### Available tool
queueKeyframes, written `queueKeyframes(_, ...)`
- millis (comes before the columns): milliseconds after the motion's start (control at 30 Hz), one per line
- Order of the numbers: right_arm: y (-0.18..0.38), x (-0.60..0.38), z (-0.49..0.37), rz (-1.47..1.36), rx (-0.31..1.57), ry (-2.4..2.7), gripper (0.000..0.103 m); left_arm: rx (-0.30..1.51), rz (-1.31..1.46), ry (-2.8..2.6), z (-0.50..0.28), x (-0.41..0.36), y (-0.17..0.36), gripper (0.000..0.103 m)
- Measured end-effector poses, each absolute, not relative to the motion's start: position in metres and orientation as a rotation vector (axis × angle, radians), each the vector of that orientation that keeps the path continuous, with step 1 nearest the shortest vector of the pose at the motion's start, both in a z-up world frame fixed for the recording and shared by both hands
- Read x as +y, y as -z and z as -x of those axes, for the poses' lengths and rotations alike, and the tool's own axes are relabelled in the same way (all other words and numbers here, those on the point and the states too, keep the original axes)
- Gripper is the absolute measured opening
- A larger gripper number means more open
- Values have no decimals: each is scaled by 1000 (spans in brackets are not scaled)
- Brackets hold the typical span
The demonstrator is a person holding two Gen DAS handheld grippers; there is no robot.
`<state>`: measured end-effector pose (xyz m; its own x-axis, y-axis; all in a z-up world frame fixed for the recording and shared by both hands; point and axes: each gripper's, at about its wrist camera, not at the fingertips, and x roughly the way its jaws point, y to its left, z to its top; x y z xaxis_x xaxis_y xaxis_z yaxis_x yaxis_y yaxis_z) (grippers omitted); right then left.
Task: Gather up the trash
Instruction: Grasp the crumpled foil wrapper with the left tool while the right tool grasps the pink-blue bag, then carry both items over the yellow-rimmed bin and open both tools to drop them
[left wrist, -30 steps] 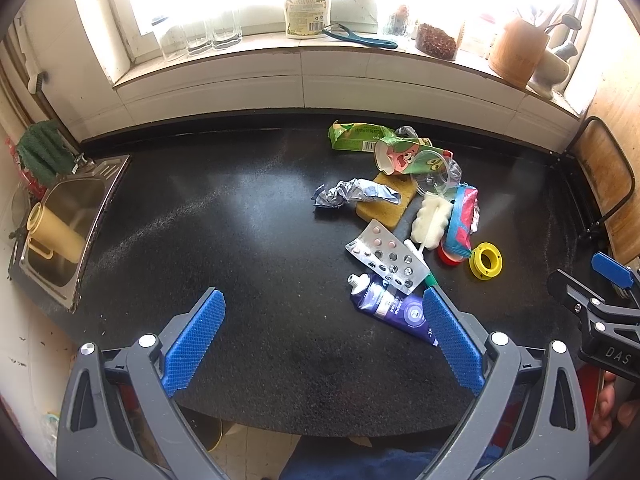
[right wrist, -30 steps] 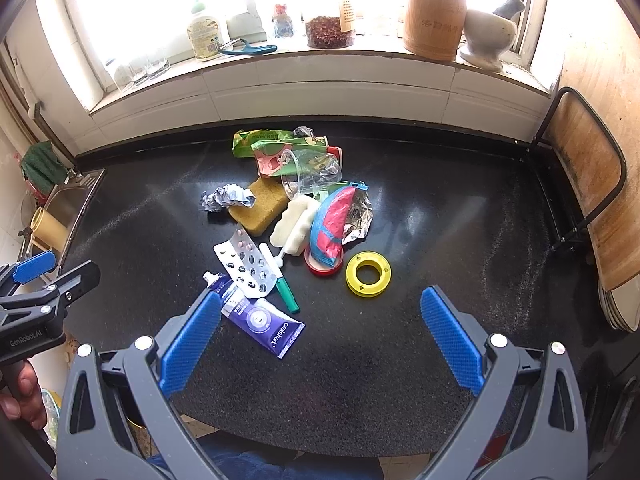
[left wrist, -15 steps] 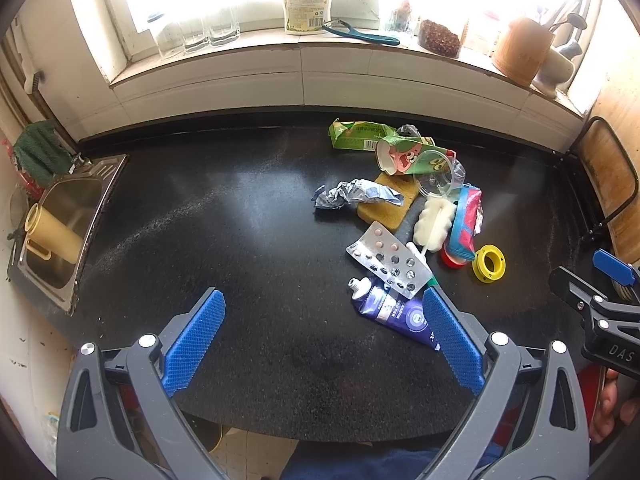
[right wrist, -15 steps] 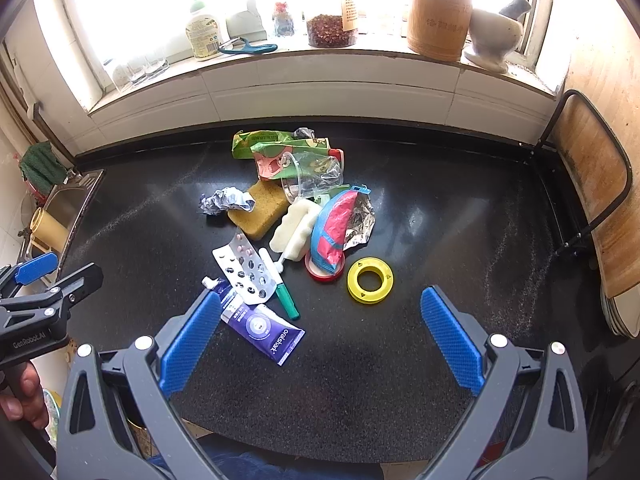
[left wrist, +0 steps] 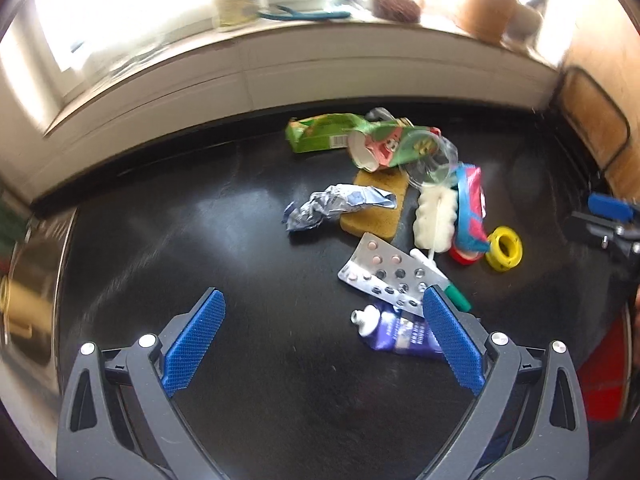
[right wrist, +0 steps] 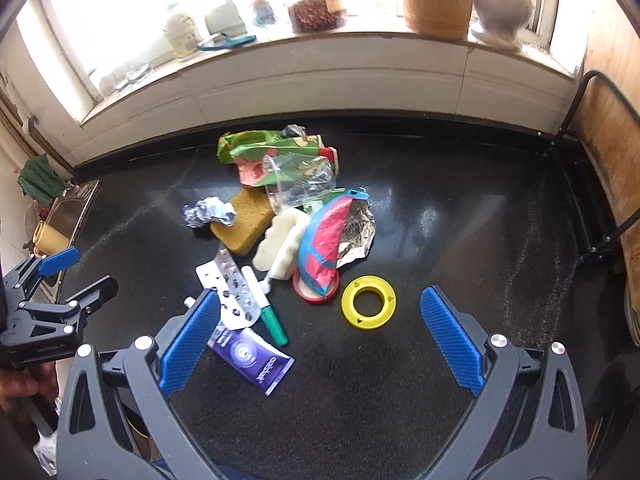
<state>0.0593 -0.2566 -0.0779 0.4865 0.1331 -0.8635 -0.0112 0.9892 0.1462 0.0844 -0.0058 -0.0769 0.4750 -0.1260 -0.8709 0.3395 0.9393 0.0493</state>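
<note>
A heap of trash lies on the black counter (right wrist: pixel 460 240): green carton (right wrist: pixel 248 146), clear plastic cup (right wrist: pixel 300 182), yellow sponge (right wrist: pixel 244 220), crumpled foil (right wrist: pixel 208 214), pill blister (right wrist: pixel 232 292), purple tube (right wrist: pixel 252 360), white brush with green handle (right wrist: pixel 280 248), pink and blue wrapper (right wrist: pixel 324 248), yellow ring (right wrist: pixel 368 302). My left gripper (left wrist: pixel 320 328) is open and empty, just short of the blister (left wrist: pixel 392 276) and tube (left wrist: pixel 400 334). My right gripper (right wrist: pixel 320 320) is open and empty, near the tube and ring.
A steel sink (right wrist: pixel 60 220) with a yellow cup lies at the left end. The windowsill (right wrist: pixel 320 52) holds a bottle, jars, a wooden pot and a mortar. A wooden board in a black rack (right wrist: pixel 608 152) stands at the right.
Both grippers have moved forward toward the heap, which looks larger now. The left view has swung and is blurred. Both stay open.
</note>
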Motion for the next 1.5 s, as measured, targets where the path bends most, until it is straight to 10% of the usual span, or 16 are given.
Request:
queueKeyframes(400, 174, -247, -137, -104, 1229, -131, 78, 1021, -419, 516, -189, -4, 164, 96)
queueKeyframes(633, 190, -244, -152, -77, 1274, -143, 35, 1024, -450, 636, -219, -20, 182, 91)
queueKeyframes(733, 188, -243, -151, -90, 1275, -152, 25, 1063, -395, 673, -221, -21, 183, 71)
queueKeyframes(867, 174, -246, -141, -104, 1235, -158, 20, 1114, -344, 651, -214, -20, 180, 27)
queueKeyframes(1500, 79, -227, -95, -41, 1057, -262, 17, 1094, -83, 182, -116, 49, 67, 25)
